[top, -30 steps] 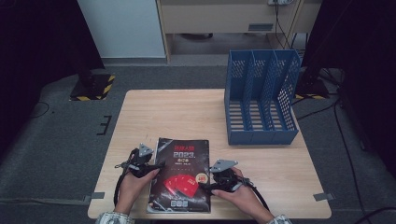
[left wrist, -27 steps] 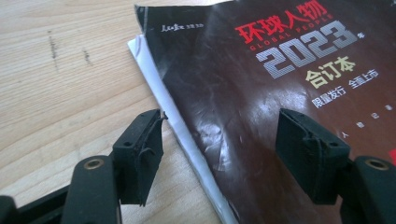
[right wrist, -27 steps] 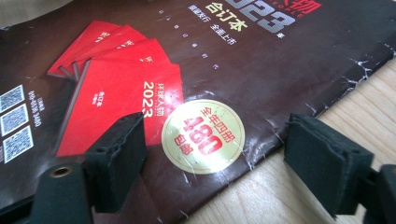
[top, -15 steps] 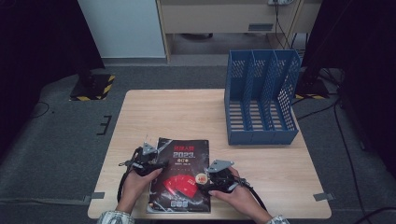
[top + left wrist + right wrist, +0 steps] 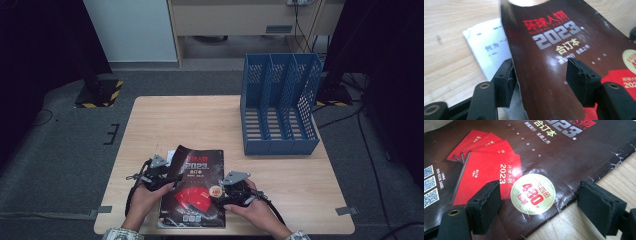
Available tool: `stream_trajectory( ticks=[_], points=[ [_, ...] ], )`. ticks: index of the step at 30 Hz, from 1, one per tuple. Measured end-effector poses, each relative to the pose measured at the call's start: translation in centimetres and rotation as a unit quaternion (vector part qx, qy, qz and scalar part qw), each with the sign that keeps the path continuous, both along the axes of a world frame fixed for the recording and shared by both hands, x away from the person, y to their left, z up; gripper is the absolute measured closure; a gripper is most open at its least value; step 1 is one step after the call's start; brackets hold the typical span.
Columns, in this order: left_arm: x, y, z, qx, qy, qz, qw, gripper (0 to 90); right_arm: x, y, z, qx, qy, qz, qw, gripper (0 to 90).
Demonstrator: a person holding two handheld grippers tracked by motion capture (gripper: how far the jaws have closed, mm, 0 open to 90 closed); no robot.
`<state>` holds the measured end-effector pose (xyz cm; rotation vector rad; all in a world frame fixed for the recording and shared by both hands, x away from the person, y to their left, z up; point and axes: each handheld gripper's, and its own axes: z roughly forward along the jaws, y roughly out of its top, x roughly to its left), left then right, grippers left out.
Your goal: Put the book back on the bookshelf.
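A dark magazine with red cards and "2023" on its cover lies at the table's near edge. My left gripper is at its left edge. In the left gripper view the cover is lifted and curls up between the jaws, one pad under its edge and the other on its face. My left gripper has just been closing, and a gap still shows, so it is open. A white inner page shows underneath. My right gripper stands open astride the magazine's right edge.
A blue three-slot file rack stands upright at the table's back right. Bare wooden table stretches between it and the magazine. Both of the person's hands come in from the near edge.
My left gripper has edged in toward the magazine, and the cover's left edge has lifted off the white page. The right gripper has kept still.
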<state>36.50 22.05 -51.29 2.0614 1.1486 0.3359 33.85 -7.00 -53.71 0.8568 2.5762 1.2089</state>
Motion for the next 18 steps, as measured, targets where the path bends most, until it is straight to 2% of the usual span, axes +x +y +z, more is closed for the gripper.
stream_trajectory(
  ticks=[5,7,11,15,18],
  points=[
    [0.3,-0.4,-0.4,-0.004,0.013,-0.008,0.9999,44.5,0.0,0.0,0.0,-0.001,-0.001,0.0,1.0,19.3],
    [0.3,-0.6,-0.4,-0.012,0.018,-0.015,0.9997,46.4,0.0,0.0,0.0,-0.001,-0.001,0.0,1.0,19.3],
    [0.3,-1.1,-0.4,-0.017,0.021,-0.026,0.9993,49.0,0.0,0.0,0.0,-0.001,-0.001,0.0,1.0,19.2],
    [0.3,-1.7,-0.3,-0.015,0.022,-0.047,0.9985,50.2,0.0,0.0,0.0,-0.002,-0.002,0.001,1.0,19.2],
    [0.3,-1.7,-0.3,-0.024,0.025,-0.047,0.9983,52.3,0.0,0.0,0.0,-0.002,-0.002,0.001,1.0,19.2]
  ],
)
